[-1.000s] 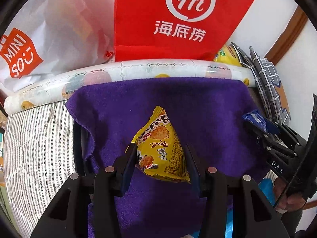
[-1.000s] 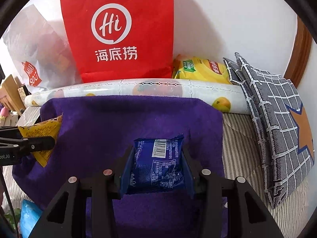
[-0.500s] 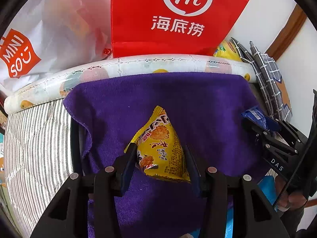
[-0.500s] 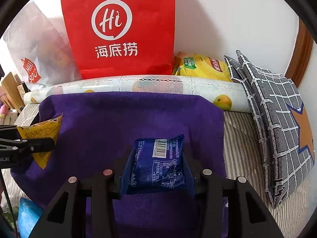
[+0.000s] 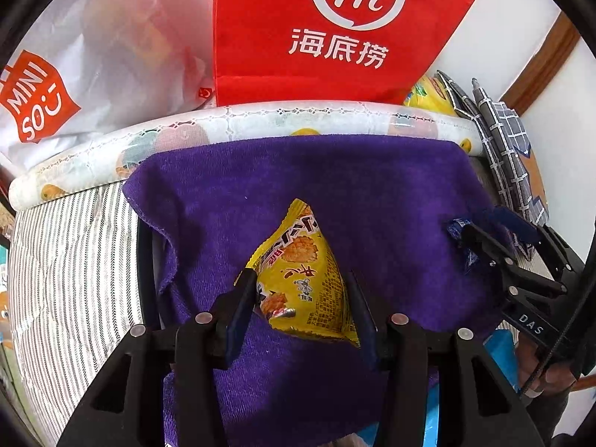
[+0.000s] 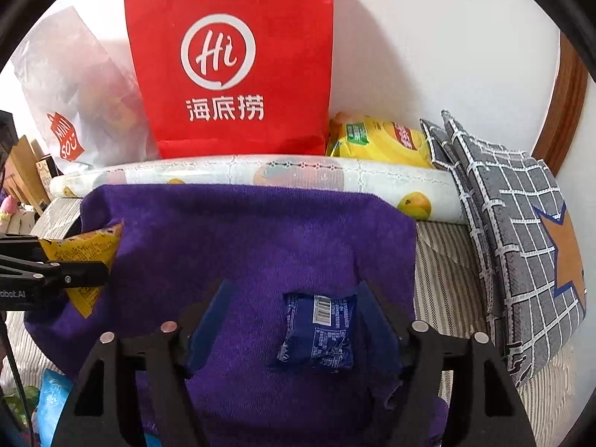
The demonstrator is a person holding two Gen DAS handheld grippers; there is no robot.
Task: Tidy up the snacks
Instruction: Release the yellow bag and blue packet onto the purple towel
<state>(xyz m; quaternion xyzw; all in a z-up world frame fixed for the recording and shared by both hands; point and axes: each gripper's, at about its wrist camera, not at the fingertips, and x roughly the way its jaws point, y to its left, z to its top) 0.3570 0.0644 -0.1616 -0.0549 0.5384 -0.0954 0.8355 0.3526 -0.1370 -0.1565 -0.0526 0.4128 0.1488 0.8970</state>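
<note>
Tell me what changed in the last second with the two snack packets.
The right gripper opened its fingers and let go of the blue packet, which now lies on the purple towel. The left gripper stayed shut on the yellow packet.

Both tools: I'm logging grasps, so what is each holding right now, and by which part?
The left tool grips the yellow snack packet across its lower sides. The right tool is open; the blue snack packet lies on the purple towel, against one finger.
</note>
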